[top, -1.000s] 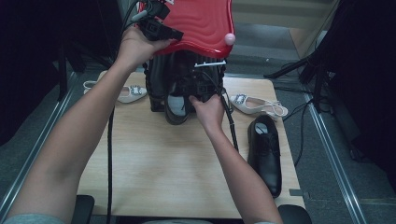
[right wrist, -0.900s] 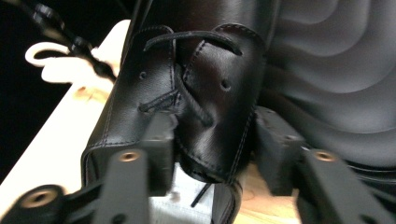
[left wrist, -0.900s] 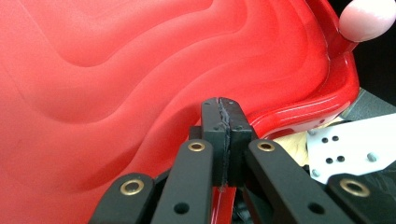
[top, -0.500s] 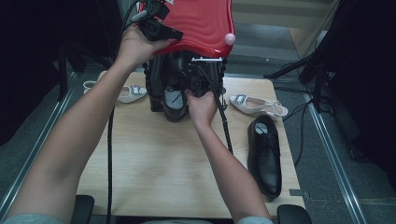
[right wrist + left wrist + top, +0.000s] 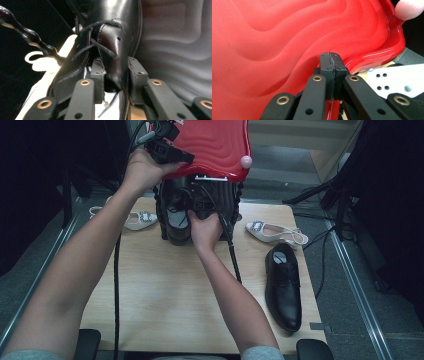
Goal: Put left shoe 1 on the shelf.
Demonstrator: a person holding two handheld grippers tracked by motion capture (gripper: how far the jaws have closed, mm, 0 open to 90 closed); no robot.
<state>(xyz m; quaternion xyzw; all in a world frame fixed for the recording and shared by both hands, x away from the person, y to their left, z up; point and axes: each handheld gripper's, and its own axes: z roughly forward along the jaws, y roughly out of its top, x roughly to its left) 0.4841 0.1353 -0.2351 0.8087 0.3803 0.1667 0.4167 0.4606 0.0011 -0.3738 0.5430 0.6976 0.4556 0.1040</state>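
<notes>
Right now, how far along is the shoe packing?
Done: the red lid is lifted, the left tool shut on its edge. In hand: the right tool grips a black shoe by its tongue, inside the open case. Left: the second black shoe lies on the table, as do two white shoes.

The lid (image 5: 215, 145) is glossy red plastic, moulded in smooth waves. The shoe (image 5: 110, 45) at 12 o'clock is polished black leather with matt cord laces. The table (image 5: 165, 305) is pale matt wood.
</notes>
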